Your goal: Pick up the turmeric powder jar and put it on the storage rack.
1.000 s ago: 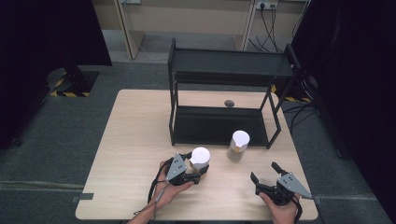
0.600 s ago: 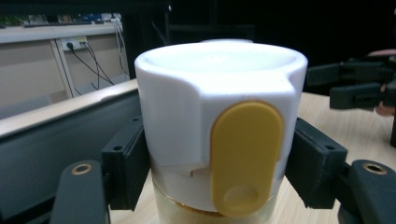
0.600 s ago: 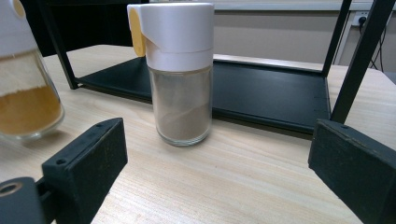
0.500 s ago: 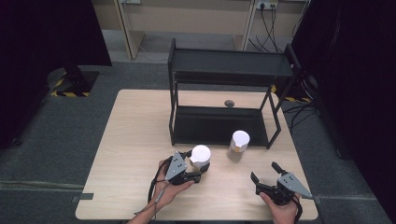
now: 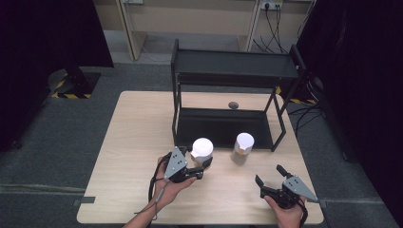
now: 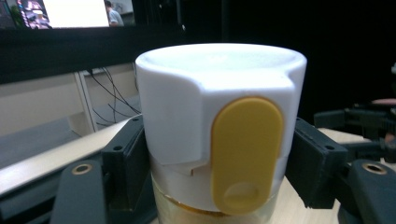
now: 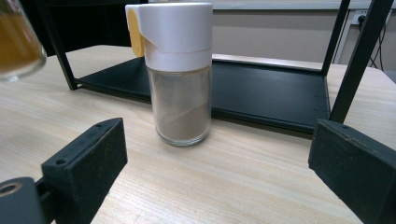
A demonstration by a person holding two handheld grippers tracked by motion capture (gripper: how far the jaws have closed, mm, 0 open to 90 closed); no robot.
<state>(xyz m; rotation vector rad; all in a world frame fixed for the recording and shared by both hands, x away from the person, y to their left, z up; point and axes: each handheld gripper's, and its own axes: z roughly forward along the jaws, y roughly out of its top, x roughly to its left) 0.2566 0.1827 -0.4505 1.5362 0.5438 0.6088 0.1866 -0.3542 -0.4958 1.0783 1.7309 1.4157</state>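
Wood tabletop [image 5: 138,142] on grey carpet, dark surrounds; black two-tier rack [image 5: 233,71] stands toward far edge, right of centre.

L gripper [image 5: 202,165], near edge, left of centre: jaws clamped on spice jar w/ white cap [image 5: 202,148]. L gripper view shows a black jaw pressed on each side, just under the cap [image 6: 219,102], yellow flip tab [image 6: 247,154] facing cam, amber contents below. Jar looks clear of the tabletop, though contact point is hidden.

R gripper [image 5: 270,177], near right corner: jaws wide apart, holding nothing. 2nd jar [image 7: 180,70], brownish powder, stands upright on tabletop just before rack's bottom shelf [image 7: 266,93], ahead of the R jaws.

Judgement: step in hand = carry held jar to rack. To do well:
- keep jar upright, grip is high on the jar so watch for swing
- raise enough to clear shelf lip before moving fwd
- steer left of 2nd jar, don't clip it
- release only once base sits flat.
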